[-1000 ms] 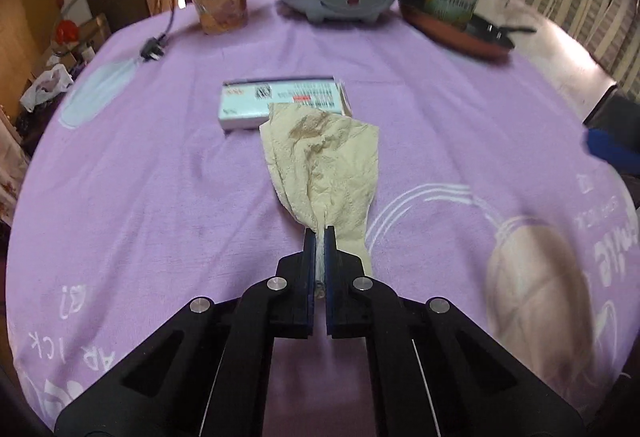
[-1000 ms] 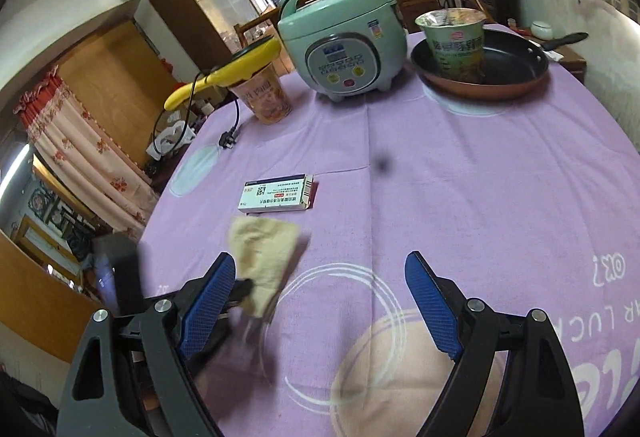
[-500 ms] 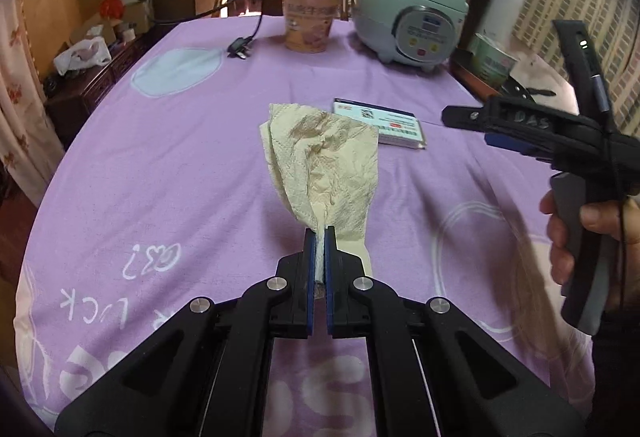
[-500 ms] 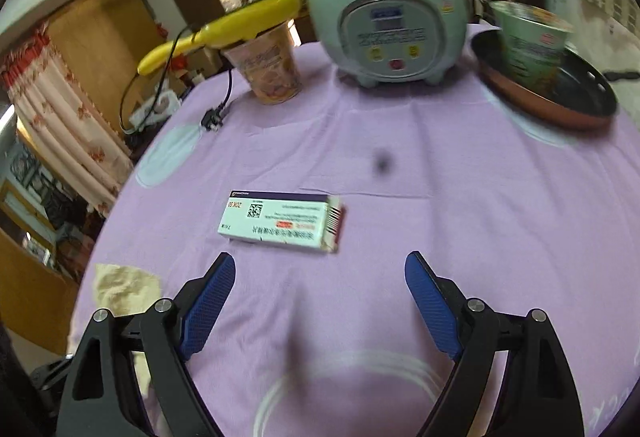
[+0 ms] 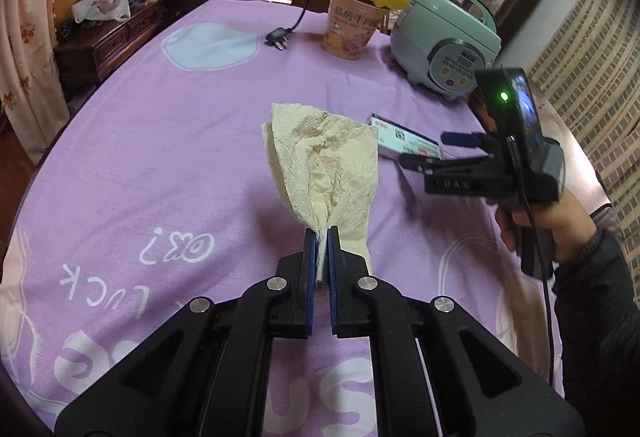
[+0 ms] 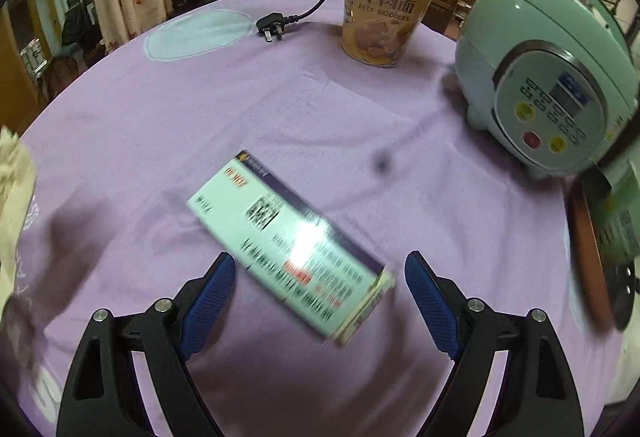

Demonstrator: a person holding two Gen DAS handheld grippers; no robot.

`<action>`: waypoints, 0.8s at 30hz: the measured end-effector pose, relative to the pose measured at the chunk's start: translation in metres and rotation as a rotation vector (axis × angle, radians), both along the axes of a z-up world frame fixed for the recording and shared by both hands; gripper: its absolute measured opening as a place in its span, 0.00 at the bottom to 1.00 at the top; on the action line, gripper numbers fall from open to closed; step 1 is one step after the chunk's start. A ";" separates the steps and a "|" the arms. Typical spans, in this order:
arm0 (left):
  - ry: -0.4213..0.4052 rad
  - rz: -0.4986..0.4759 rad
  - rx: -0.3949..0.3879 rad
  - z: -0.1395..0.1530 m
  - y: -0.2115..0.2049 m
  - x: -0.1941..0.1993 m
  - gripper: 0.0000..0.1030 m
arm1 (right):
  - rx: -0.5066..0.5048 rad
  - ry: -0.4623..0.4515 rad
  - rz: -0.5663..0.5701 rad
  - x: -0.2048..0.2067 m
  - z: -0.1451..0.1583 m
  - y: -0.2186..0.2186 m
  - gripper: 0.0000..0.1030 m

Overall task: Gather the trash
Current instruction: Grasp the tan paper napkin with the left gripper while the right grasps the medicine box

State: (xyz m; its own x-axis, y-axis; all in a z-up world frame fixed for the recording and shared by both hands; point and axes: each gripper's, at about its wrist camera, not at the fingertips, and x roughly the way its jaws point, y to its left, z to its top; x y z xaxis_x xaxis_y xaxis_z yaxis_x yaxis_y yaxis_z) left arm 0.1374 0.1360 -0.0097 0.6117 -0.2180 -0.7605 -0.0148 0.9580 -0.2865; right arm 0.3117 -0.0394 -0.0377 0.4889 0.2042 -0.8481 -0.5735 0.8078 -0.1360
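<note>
Purple tablecloth [image 5: 168, 173] is seen covering the table. Rice cooker [image 6: 552, 77] is sat at 2 o'clock in the right wrist view, noodle cup [image 6: 378, 21] at 12. Flat carton [image 6: 292, 253] is lying between the wide-apart jaws of the right gripper [image 6: 320, 297], untouched. Crumpled tissue [image 5: 324, 165] is pinched by the closed left gripper [image 5: 320, 237], raised off the cloth.

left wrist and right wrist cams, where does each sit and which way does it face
Left wrist: on the left gripper, looking down along its shut fingers at the held tissue; the person's right hand and right gripper show.
Right wrist: on the right gripper, angled down over the box between its open jaws; only its own fingers show.
Shared: box, tissue, noodle cup, rice cooker, purple tablecloth.
</note>
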 end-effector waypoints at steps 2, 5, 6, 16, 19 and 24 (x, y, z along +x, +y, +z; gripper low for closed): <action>0.006 -0.015 0.007 -0.002 -0.005 0.000 0.08 | 0.000 0.015 0.033 0.008 -0.005 0.002 0.83; 0.013 -0.029 0.012 -0.004 -0.008 0.000 0.08 | 0.032 0.034 0.067 0.012 -0.009 0.004 0.82; 0.014 -0.031 0.014 -0.005 -0.008 0.001 0.08 | 0.050 0.043 0.067 0.013 -0.010 0.003 0.78; 0.008 -0.111 0.028 -0.007 -0.029 -0.004 0.08 | 0.119 0.035 -0.010 -0.036 0.011 -0.022 0.61; -0.004 -0.177 0.025 -0.007 -0.047 -0.010 0.08 | 0.161 0.031 -0.077 -0.069 0.021 -0.051 0.60; -0.048 -0.301 0.081 -0.004 -0.087 -0.029 0.08 | 0.221 0.015 -0.281 -0.144 0.035 -0.128 0.60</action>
State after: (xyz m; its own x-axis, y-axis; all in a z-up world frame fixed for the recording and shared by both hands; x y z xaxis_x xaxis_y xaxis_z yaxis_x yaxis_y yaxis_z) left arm 0.1084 0.0485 -0.0139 0.5645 -0.3344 -0.7547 0.2842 0.9371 -0.2026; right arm 0.1675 -0.1670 -0.0027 0.5401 0.2427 -0.8058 -0.3250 0.9434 0.0662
